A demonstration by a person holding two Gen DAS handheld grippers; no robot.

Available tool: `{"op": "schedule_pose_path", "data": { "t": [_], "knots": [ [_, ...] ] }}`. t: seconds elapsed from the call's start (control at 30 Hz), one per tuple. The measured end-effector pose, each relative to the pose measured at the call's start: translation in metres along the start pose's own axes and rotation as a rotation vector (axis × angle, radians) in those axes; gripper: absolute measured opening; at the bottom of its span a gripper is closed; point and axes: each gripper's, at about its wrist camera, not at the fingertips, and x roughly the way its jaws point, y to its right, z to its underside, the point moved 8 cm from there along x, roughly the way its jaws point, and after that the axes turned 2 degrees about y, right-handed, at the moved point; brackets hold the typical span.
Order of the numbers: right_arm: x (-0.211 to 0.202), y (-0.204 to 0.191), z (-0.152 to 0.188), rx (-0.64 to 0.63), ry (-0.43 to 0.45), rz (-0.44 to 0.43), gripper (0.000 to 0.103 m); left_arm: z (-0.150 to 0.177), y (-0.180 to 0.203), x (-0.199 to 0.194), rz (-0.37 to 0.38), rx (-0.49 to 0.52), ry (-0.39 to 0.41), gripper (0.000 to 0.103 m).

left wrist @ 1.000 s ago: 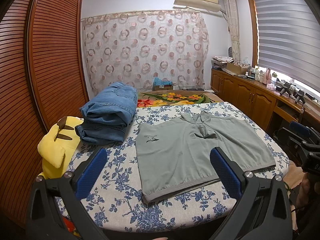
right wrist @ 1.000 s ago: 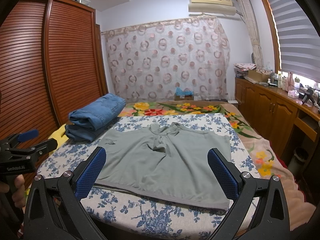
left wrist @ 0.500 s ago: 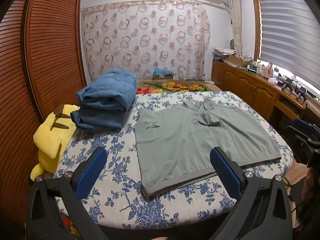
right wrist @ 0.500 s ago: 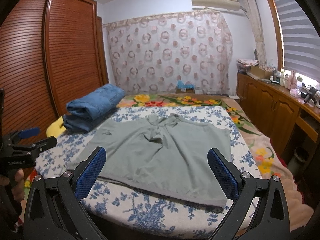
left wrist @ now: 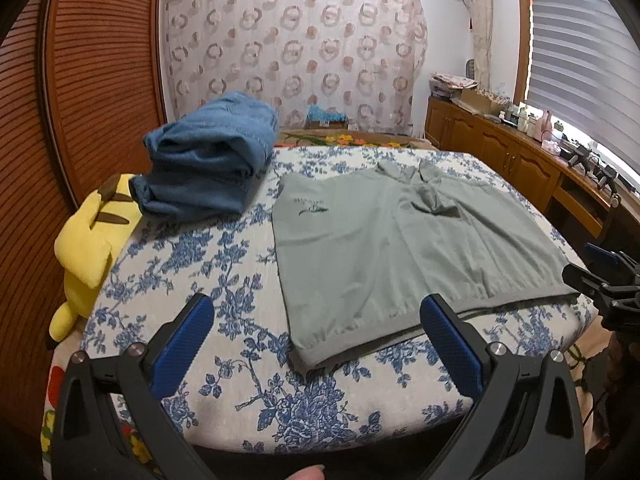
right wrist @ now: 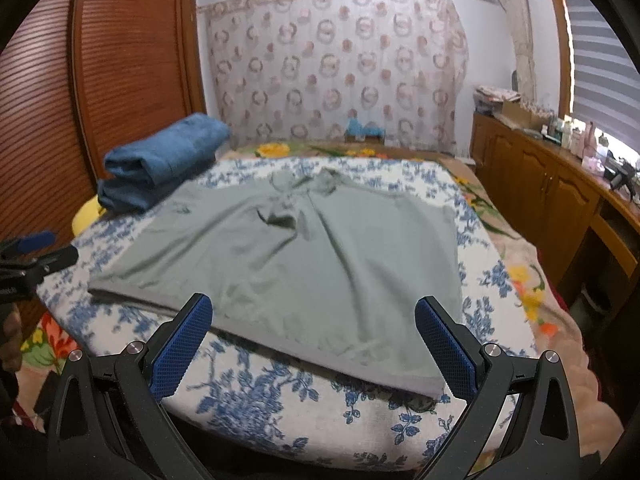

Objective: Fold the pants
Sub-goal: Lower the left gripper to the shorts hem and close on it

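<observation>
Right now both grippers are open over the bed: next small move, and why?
Probably lower both to the near waistband of the grey-green shorts. The left gripper and right gripper stand open above that hem, holding nothing, and the shorts lie flat and unfolded on the floral bedspread.

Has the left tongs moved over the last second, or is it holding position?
Yes. The left tongs has advanced toward the grey shorts and dipped: the bed looms larger and the curtain fills more of the view.
</observation>
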Motion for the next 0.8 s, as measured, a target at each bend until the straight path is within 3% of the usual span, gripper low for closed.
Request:
{"op": "schedule_pose_path", "data": {
  "t": [0.5,0.63,0.8],
  "knots": [
    [0.047,0.027,0.040,-0.009,-0.123,0.047,0.103,0.032,-0.019,0.026,0.047,-0.055,-0.057,0.103],
    [0.044,0.026,0.043,-0.027,-0.081,0.056,0.103,0.034,-0.021,0.028,0.061,-0.052,-0.061,0.103],
    [0.043,0.026,0.044,-0.035,-0.057,0.050,0.103,0.036,-0.022,0.030,0.102,-0.070,-0.084,0.092]
  ]
}}
